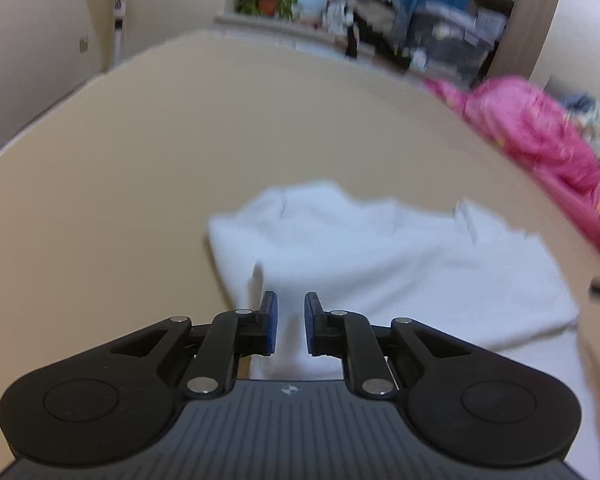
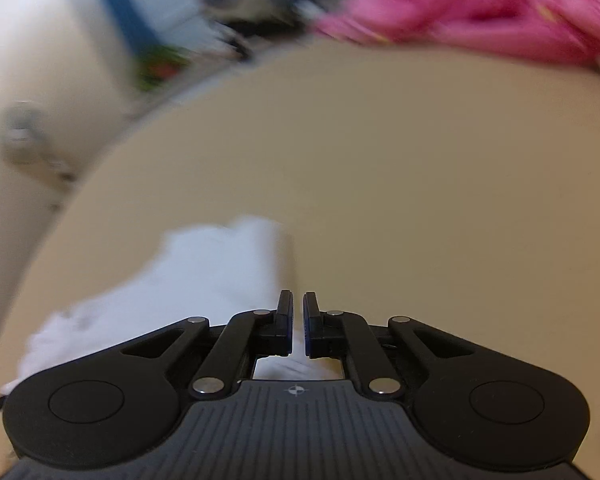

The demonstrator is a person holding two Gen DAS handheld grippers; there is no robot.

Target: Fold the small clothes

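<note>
Left wrist view: a white garment, rumpled and partly folded, lies on the beige table. The left gripper hangs over the garment's near edge; its blue-padded fingers stand slightly apart with white cloth visible in the gap, and no pad presses on it. A pink cloth lies at the table's far right edge. A potted plant stands on a ledge beyond.

Right wrist view (blurred): the right gripper sits at the garment's right edge, fingers nearly closed; whether they pinch cloth cannot be told. Bare table extends ahead.
</note>
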